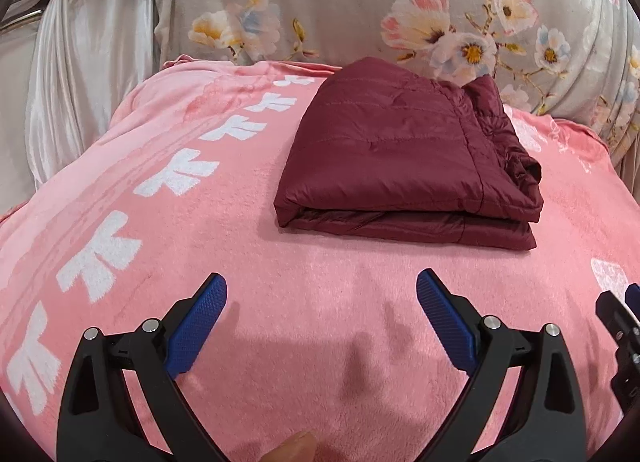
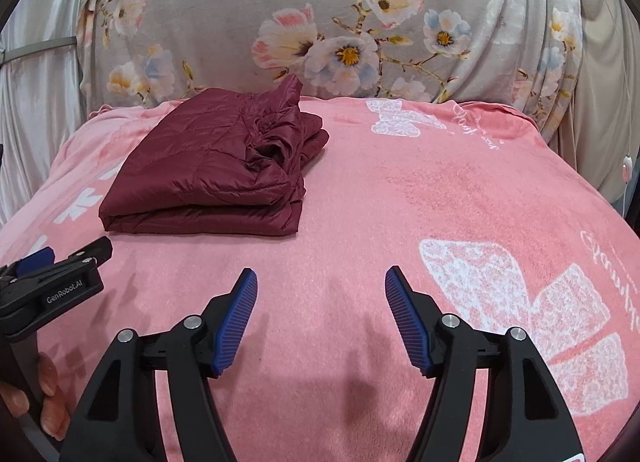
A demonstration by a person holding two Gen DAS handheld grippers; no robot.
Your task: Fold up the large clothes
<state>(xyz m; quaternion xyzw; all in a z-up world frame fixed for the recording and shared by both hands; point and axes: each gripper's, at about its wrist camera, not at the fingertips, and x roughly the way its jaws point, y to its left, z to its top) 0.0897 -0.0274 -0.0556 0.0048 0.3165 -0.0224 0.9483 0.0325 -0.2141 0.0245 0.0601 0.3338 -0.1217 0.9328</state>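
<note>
Maroon jacket (image 1: pixel 404 158) is lying folded ahead of both empty, spread tongs, left (image 1: pixel 322 294) and right (image 2: pixel 321 286); folding looking finished, perhaps tidying next.

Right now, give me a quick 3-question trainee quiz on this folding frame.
1. True or false: the maroon jacket lies folded on the pink blanket.
2. The left gripper is: A) open, holding nothing B) shut on the jacket C) shut on the blanket.
3. Fill in: the right gripper holds ____.

Key: 1 true; 2 A; 3 nothing, its jaws stand apart above bare blanket, short of the jacket.
</note>
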